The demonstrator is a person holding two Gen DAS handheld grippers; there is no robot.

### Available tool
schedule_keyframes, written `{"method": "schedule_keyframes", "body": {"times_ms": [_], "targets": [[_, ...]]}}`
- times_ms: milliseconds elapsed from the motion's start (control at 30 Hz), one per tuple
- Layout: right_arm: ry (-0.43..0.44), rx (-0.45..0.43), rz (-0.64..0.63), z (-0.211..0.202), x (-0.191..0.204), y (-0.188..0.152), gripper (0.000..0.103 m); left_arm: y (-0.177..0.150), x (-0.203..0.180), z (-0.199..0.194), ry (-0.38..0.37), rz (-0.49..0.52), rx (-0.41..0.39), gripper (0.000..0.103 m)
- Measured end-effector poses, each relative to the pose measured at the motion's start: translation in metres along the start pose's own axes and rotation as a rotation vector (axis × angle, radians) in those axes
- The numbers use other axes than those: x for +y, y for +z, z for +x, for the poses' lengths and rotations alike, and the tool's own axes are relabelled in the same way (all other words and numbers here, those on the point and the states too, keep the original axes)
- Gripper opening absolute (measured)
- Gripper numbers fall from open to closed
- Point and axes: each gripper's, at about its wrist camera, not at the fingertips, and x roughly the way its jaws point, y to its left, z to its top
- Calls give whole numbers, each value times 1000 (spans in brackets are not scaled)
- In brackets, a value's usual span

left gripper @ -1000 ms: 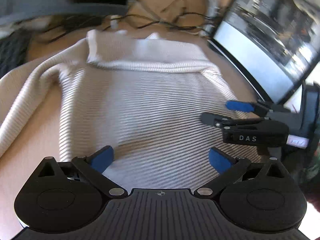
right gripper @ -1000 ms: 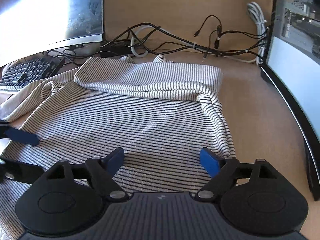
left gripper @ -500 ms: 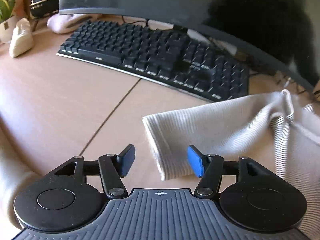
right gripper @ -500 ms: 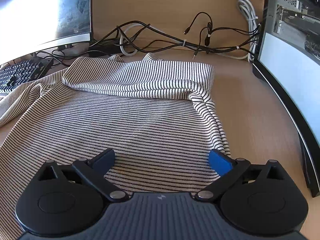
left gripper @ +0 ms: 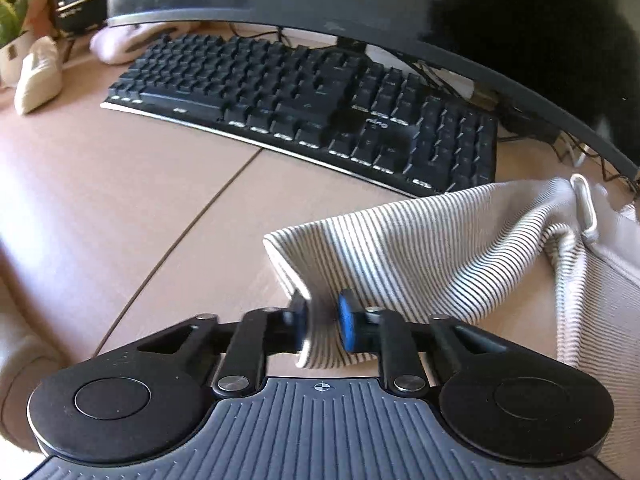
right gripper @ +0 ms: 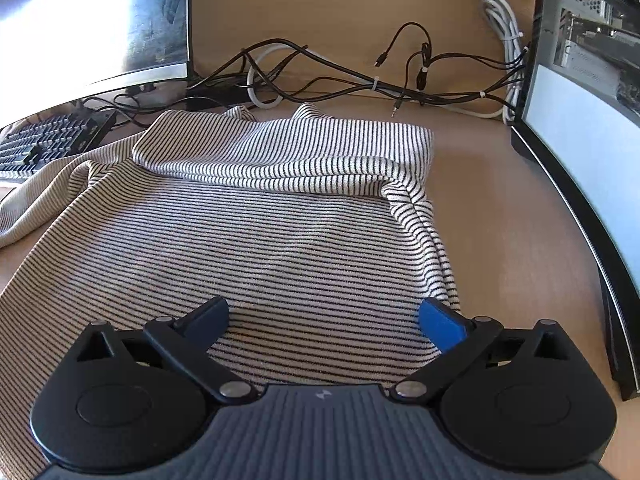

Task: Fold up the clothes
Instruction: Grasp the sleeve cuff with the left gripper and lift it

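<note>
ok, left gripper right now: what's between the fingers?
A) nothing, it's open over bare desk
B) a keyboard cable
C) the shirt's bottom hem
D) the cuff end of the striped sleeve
D: in the left wrist view the left gripper has its blue fingers closed on the end of the striped sleeve, which trails back toward the keyboard.

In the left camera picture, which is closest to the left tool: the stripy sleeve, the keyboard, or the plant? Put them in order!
Starting from the left tool:
1. Stripy sleeve, pinched right between the tool's pads.
2. Keyboard, straight ahead, past the sleeve on the desk.
3. Plant, farthest, in the far left corner.
</note>
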Motion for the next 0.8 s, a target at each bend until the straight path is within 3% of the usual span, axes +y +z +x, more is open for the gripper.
{"method": "schedule_keyframes", "body": {"times_ms": [267, 533, 800], "targets": [[76, -13, 2, -15, -18, -10, 101, -35, -1, -28, 68, -92, -45, 6], [145, -46, 26, -32, -14, -6, 101, -2, -5, -69, 90, -82, -228, 5], [274, -126, 238, -66, -25, 21, 101, 36, -59, -117, -71, 62, -396, 5]]}}
